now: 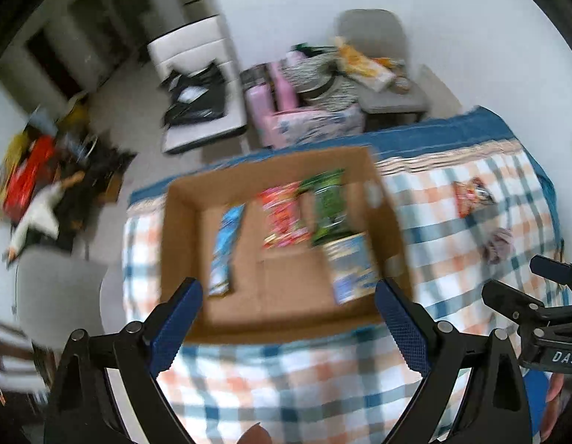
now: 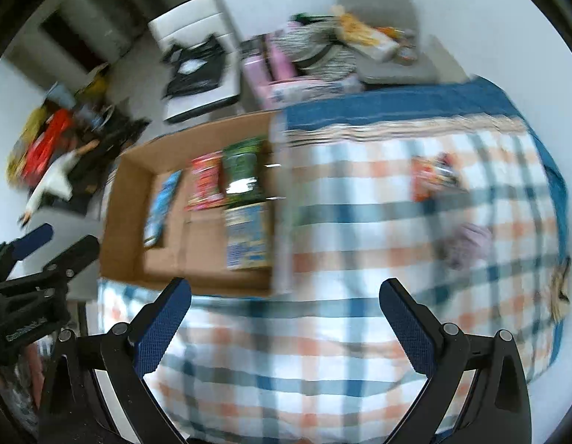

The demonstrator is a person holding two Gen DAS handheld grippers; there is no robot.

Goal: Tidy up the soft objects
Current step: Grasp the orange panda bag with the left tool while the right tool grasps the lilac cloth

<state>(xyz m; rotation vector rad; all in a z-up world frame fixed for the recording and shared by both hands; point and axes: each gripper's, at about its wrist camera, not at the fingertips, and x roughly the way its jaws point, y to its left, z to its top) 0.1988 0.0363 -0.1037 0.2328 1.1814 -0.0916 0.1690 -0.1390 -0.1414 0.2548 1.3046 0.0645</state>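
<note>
A cardboard box (image 1: pixel 182 222) sits on a checked cloth (image 1: pixel 286 377) and holds several soft packets: a blue one (image 1: pixel 225 248), a red one (image 1: pixel 282 214), a green one (image 1: pixel 328 203) and a blue-yellow one (image 1: pixel 350 266). My left gripper (image 1: pixel 288 296) is open and empty above the box's near edge. My right gripper (image 2: pixel 286 296) is open and empty above the cloth, right of the box (image 2: pixel 127 222). On the cloth to the right lie an orange packet (image 2: pixel 430 177) and a lilac soft bundle (image 2: pixel 467 244). Both views are blurred.
Behind the table stand a grey chair (image 1: pixel 378 33) with snack bags, a pink pile with striped fabric (image 1: pixel 308 111) and a white chair with a black bag (image 1: pixel 195 92). Clutter lies on the floor at left (image 1: pixel 38 177). The right gripper shows at the left view's right edge (image 1: pixel 545 307).
</note>
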